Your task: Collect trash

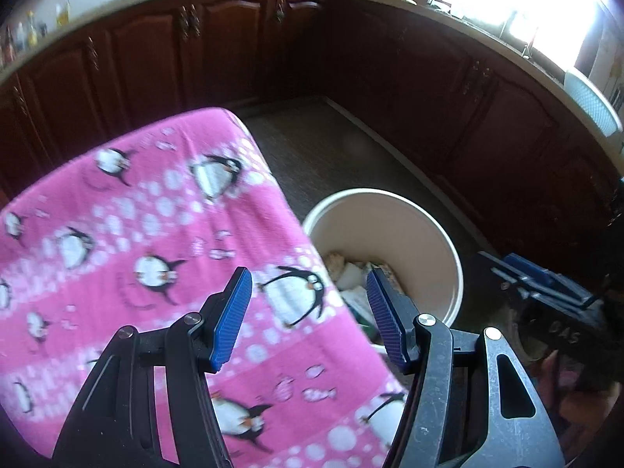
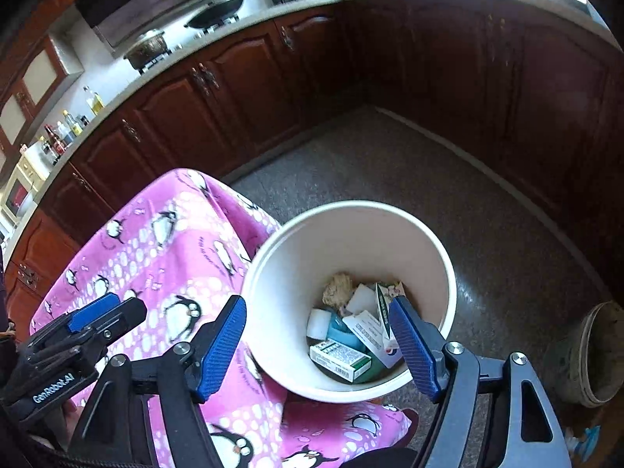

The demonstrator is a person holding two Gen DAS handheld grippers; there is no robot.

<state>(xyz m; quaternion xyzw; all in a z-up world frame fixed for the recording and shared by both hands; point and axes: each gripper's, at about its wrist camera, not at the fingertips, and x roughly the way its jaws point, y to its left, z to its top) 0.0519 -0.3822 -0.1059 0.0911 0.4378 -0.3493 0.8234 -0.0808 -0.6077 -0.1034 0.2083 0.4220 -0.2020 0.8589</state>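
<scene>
While the left gripper (image 1: 308, 312) hangs over the pink penguin cloth (image 1: 136, 253), its blue pads stand wide apart with nothing between them. Left wrist view: white bin (image 1: 452, 257) sits ahead and to the right of this gripper, on the floor below the cloth edge; the right pad overlaps the bin's near inner wall in the picture. Trash (image 1: 351, 277) glimpsed at the bin bottom, partly hidden by cloth and pad. No loose piece of trash shows on the cloth in this view. Right gripper (image 1: 546, 284) visible low at the right edge, beside the bin; its jaw state is not readable from here.

Right wrist view: right gripper (image 2: 318, 339) also spread wide, empty, pointing almost straight down into the bin mouth (image 2: 249, 273). Bin lies directly ahead and below, between the two pads. Contents plain here: small cartons (image 2: 339, 355), white blocks, a crumpled wad. Left gripper (image 2: 101, 312) seen off to the left, over the cloth.

Judgement: the right hand is nearer the bin, the left nearer the cloth surface. Any next pick-up target is not in view; bin opening faces up, no long axis to line up with.
</scene>
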